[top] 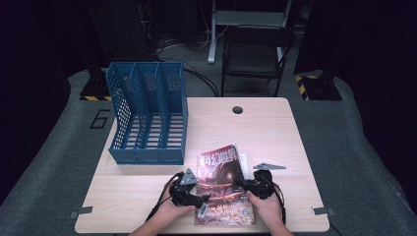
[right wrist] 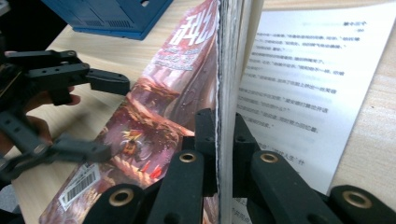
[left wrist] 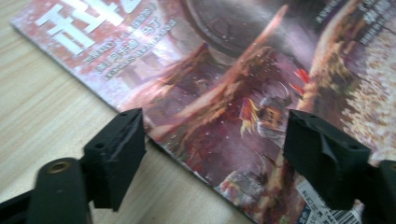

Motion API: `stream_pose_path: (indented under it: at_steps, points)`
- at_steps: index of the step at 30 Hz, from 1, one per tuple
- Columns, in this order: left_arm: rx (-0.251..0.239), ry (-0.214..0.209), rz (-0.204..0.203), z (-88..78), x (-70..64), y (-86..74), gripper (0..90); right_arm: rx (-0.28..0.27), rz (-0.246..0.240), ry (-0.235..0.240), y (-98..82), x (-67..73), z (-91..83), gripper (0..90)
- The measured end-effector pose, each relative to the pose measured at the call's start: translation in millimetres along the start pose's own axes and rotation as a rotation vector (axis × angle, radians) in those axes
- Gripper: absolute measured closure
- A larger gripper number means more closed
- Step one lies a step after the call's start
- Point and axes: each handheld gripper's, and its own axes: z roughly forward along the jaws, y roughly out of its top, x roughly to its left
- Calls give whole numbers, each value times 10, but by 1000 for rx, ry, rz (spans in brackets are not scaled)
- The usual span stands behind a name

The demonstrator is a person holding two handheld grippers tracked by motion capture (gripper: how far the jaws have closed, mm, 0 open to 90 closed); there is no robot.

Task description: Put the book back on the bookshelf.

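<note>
The right gripper (right wrist: pixel 218 140) sits nearest the lens in the right gripper view, its two black jaws clamped on a thick sheaf of pages at the open edge of a magazine (right wrist: pixel 154 116), with the red illustrated cover falling to one side and a printed white page (right wrist: pixel 299 84) lying flat on the other. In the high view the same gripper (top: pixel 242 184) grips the magazine (top: pixel 222 184) at its right edge, near the front of the light wooden table (top: pixel 275 132). The left gripper (left wrist: pixel 212 154) has its jaws spread wide apart, one over bare tabletop beside the magazine's spine edge and the other over the cover near the barcode; whether either touches the cover cannot be told. From above, the left gripper (top: pixel 195 195) lies at the magazine's left side, each tool held in a hand entering from the bottom edge. A blue three-slot file rack (top: pixel 147 113) stands on the table's far left part, well apart from the magazine. A black folding chair (top: pixel 255 54) stands beyond the table
</note>
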Motion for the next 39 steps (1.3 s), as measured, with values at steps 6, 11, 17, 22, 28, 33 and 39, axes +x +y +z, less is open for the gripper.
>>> stream_pose_path:
  at_steps: [6, 11, 17, 22, 28, 33, 39]
  points:
    - [6, -19, -39, -6, 56, 36, 260, -15, -17, -9, -26, 52, -37, 862]
    - [7, -45, -94, -7, 100, 61, 266, -27, -20, -7, -42, 69, -65, 862]
    - [3, -48, -116, -27, 150, 94, 257, -60, -29, 1, -47, 103, -120, 862]
    - [-1, -45, -129, -50, 189, 84, 243, -84, -32, 12, -44, 134, -162, 862]
    - [5, -76, -144, -36, 201, 57, 221, -111, -69, 18, -32, 176, -182, 862]
    - [-1, -102, -134, 5, 174, 67, 153, -125, -86, 29, -25, 190, -184, 863]
    - [-17, -132, -159, 30, 190, 77, 149, -145, -99, 49, -16, 209, -210, 863]
